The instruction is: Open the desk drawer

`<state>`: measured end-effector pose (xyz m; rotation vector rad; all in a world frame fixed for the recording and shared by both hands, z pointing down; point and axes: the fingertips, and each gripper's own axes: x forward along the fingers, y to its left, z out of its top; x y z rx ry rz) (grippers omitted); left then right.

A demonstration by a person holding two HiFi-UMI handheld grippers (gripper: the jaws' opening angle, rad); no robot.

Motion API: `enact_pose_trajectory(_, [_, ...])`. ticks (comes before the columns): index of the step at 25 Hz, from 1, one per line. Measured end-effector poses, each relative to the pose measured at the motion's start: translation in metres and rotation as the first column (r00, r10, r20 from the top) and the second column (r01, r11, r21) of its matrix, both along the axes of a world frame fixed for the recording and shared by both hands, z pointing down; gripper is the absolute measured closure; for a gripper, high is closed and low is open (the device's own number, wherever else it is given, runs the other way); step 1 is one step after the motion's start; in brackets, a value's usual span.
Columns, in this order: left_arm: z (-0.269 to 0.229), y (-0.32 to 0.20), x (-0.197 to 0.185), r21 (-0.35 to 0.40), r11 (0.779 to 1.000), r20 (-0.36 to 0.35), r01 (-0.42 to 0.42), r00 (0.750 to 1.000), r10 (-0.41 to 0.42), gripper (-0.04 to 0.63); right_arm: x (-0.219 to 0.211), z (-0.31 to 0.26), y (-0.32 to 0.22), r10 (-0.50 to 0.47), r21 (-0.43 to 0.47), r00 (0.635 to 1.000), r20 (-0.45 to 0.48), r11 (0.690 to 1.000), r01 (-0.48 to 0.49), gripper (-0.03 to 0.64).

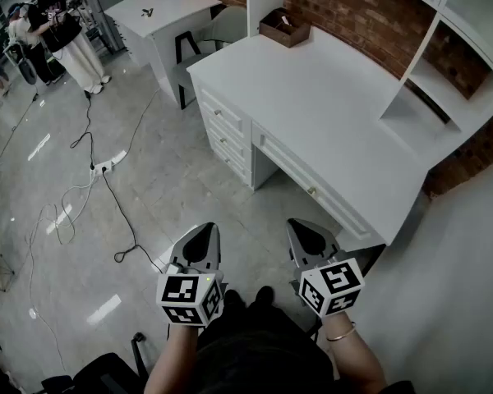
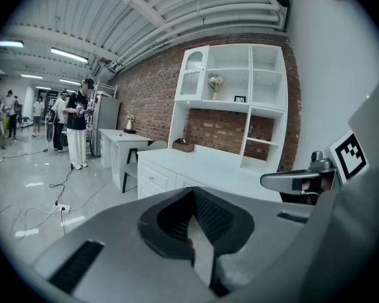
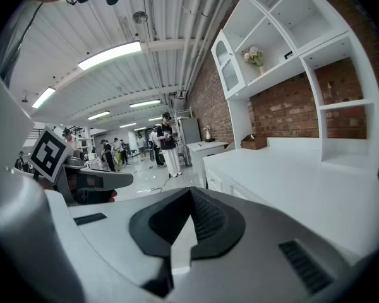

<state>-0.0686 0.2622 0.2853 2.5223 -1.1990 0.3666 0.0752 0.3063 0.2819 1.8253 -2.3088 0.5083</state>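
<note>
Lowest in the head view, the left gripper [image 1: 204, 235] and right gripper [image 1: 308, 230] hang over the floor [image 1: 160, 195], each with its jaws pressed together on nothing, apart from the white desk [image 1: 312, 97], whose long drawer [image 1: 292, 171] sits shut under the desktop's front edge.

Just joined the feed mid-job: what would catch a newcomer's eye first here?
The long white desk against the brick wall fills the upper right of the head view, its drawers all closed. At the bottom, the left gripper and right gripper hang side by side short of it, fingers together and empty. A cabled power strip lies on the grey floor at left.
</note>
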Motion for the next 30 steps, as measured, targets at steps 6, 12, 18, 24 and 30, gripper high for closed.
enact_pose_trajectory(6, [-0.001, 0.002, 0.005, 0.009, 1.000, 0.011, 0.009, 1.000, -0.009, 0.586, 0.007, -0.003, 0.004, -0.008, 0.016, 1.000, 0.017, 1.000, 0.007, 0.614])
enact_pose_trajectory(12, [0.000, 0.003, 0.009, 0.016, 0.999, 0.010, 0.030, 1.000, -0.030, 0.586, 0.003, -0.006, 0.004, -0.044, 0.043, 0.998, 0.033, 0.998, 0.042, 0.612])
enact_pose_trajectory(18, [0.000, -0.005, 0.009, 0.017, 0.998, 0.017, 0.054, 0.998, -0.054, 0.586, 0.011, -0.003, -0.002, -0.029, 0.033, 0.999, 0.042, 0.999, 0.028, 0.612])
enact_pose_trajectory(24, [0.007, -0.039, 0.012, 0.030, 0.998, 0.038, 0.062, 0.997, -0.063, 0.586, 0.022, 0.003, -0.029, -0.008, 0.025, 0.999, 0.036, 1.000, 0.007, 0.612])
enact_pose_trajectory(30, [0.019, -0.097, 0.018, 0.015, 0.999, 0.026, 0.041, 0.999, -0.042, 0.584, 0.028, 0.009, -0.080, 0.003, 0.010, 1.000, 0.020, 1.000, -0.003, 0.612])
